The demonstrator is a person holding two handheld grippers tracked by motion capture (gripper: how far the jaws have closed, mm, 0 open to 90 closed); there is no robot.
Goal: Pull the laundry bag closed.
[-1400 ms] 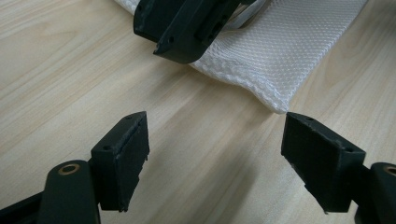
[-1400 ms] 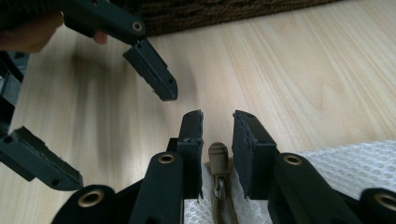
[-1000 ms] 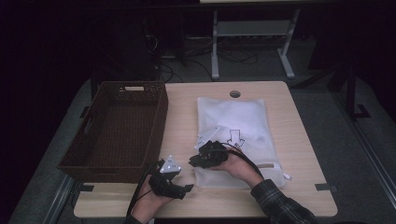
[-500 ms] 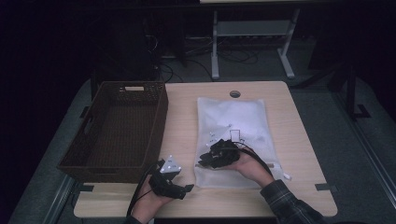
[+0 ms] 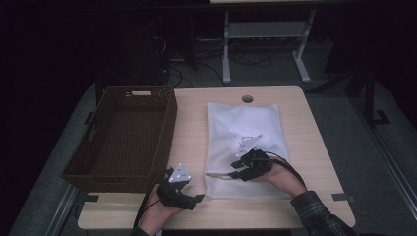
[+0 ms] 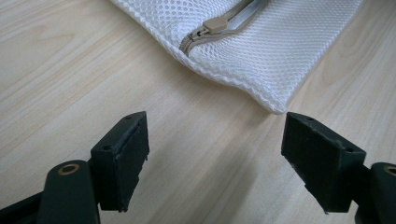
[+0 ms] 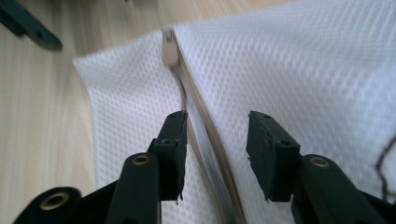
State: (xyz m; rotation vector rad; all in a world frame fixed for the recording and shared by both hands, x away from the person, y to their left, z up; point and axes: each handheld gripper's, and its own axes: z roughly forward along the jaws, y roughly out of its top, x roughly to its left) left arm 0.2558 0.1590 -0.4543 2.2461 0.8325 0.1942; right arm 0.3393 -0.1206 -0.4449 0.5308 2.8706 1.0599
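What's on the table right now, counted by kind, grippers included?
White mesh zip bag: 1
Brown woven basket: 1
Handheld grippers: 2, left gripper on bare wood near the bag's corner, right gripper over the bag's zipper, both with jaws open
Total: 4

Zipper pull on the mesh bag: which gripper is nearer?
Left, judging by the gripper views. The left gripper sits open just off the bag's corner, close to the zipper pull. The right gripper straddles the zipper farther along the mesh bag.
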